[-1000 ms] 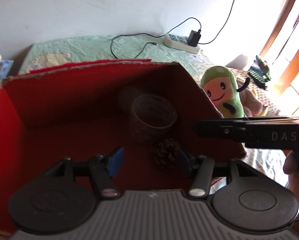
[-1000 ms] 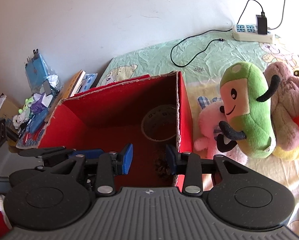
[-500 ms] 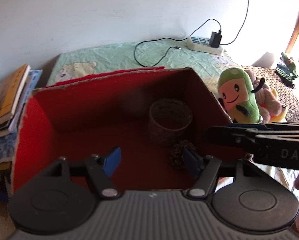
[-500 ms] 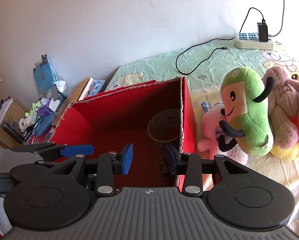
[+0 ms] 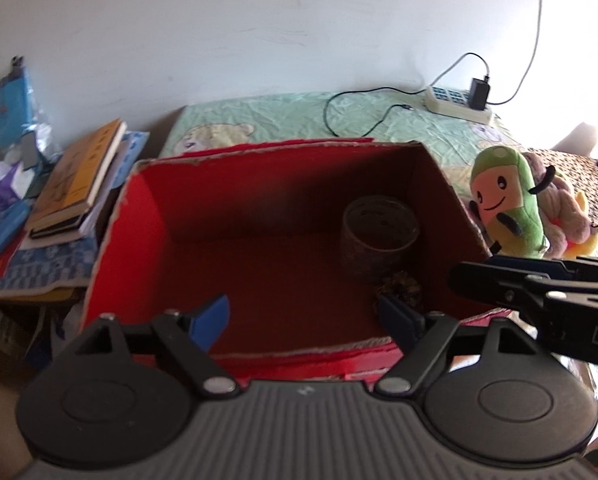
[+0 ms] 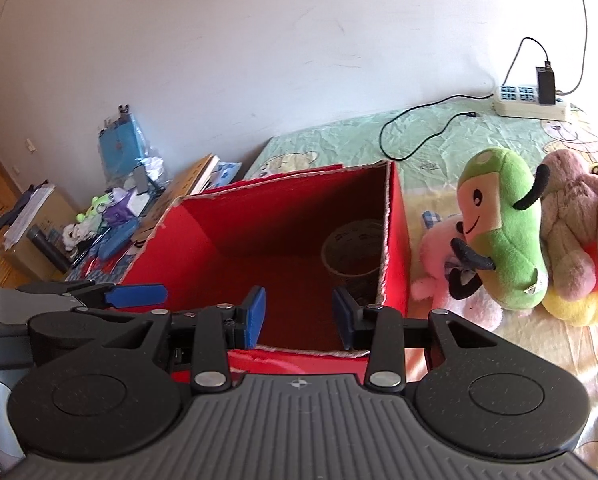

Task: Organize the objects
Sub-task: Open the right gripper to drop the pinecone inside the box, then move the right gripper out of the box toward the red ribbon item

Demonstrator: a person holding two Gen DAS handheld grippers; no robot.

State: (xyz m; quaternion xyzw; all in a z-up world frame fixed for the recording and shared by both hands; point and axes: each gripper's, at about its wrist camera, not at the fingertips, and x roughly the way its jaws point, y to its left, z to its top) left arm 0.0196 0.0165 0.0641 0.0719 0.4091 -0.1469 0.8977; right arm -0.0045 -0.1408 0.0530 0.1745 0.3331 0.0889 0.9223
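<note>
Hovering above the near rim of the red cardboard box (image 5: pixel 147 248), the left gripper (image 5: pixel 305 318) has its blue-padded fingers (image 5: pixel 213 318) spread wide apart with nothing between them. The right gripper (image 6: pixel 299 316) sits just beside it at the same rim, fingers (image 6: pixel 255 316) likewise apart and empty; its black body enters the left wrist view from the right.

Box contents, right-hand side: a round woven basket (image 5: pixel 379 232) standing upright near the far right corner, and a pine cone (image 5: pixel 403 292) on the box floor just in front of it. The rest of the box floor shows bare red.

The box rests on a bed with a pale green printed sheet (image 6: pixel 339 136). Just outside the box's right wall: a green plush toy (image 6: pixel 503 232) with a smiling face, leaning against a pink plush (image 6: pixel 439 272) and a brownish plush (image 6: pixel 575 220).

Far end of bed: a white power strip (image 6: pixel 527 104) with a black adapter plugged in and a loose black cable (image 6: pixel 419 136). Left of the box: stacked books (image 5: pixel 79 176).
</note>
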